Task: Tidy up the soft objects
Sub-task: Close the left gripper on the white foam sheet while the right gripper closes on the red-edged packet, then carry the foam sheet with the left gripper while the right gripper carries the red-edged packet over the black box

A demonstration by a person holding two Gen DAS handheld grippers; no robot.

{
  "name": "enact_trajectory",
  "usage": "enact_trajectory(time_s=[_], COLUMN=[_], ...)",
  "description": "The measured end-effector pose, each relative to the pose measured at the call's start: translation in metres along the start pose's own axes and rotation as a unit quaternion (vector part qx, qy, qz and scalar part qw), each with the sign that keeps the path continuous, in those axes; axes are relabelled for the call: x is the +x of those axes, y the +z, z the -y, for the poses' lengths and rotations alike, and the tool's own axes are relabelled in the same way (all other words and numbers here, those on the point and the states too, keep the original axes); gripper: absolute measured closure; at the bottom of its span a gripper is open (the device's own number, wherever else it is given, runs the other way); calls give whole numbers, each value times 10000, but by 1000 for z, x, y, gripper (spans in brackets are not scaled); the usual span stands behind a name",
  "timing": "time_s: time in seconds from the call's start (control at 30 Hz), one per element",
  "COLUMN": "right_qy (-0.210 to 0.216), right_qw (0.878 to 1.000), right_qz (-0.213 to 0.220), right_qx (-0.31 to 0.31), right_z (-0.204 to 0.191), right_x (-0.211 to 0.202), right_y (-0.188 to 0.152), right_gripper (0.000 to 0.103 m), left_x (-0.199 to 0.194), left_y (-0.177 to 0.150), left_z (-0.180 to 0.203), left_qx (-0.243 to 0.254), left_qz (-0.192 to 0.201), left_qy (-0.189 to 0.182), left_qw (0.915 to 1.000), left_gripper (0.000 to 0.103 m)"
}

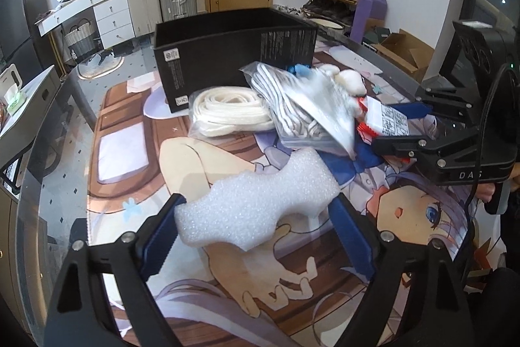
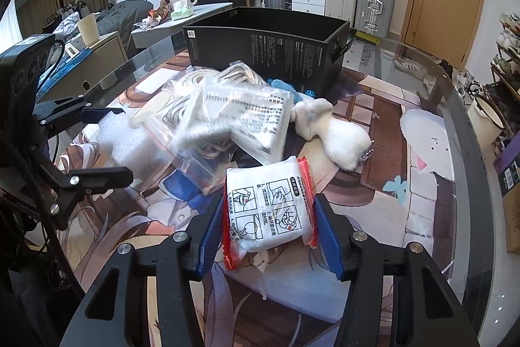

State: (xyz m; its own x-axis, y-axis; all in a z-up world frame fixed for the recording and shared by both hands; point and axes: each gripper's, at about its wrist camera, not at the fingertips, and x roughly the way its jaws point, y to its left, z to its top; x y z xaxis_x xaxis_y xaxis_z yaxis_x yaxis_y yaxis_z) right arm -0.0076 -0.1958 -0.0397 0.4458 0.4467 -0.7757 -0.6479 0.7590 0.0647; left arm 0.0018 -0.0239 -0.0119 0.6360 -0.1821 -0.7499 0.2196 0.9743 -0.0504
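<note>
The worktop is a round glass top, most of it covered by a large mat printed with a cartoon figure. On the mat, toward the far side, stands an open black box. Just before it lies a loose heap: a clear bag of white strap, a bag of striped cloth overlapping it, and a white plush toy beside them, resting on the mat.

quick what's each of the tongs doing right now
Left tongs: closed on the white foam block.
Right tongs: closed on the white packet with red edges.
</note>
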Motion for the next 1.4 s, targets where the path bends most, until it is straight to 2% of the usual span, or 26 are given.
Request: enact_trajectory(time_s=[0.37, 0.5, 0.9, 1.4], right_qy=[-20, -42, -60, -60], right_qw=[9997, 9986, 9936, 9888], right_qz=[239, 513, 1093, 1467], right_qx=[36, 85, 276, 278], right_z=[0, 0, 2, 1], right_x=[-19, -31, -53, -62], right_y=[-2, 1, 17, 42], right_gripper=[49, 49, 49, 49], left_x=[-20, -26, -35, -42], left_y=[6, 12, 29, 56], left_z=[-11, -14, -23, -28], left_qx=[-253, -312, -496, -525], left_qz=[536, 723, 1121, 1527], left_qy=[120, 212, 268, 357], left_qw=[9982, 9967, 9921, 9862], left_gripper=[14, 14, 14, 14])
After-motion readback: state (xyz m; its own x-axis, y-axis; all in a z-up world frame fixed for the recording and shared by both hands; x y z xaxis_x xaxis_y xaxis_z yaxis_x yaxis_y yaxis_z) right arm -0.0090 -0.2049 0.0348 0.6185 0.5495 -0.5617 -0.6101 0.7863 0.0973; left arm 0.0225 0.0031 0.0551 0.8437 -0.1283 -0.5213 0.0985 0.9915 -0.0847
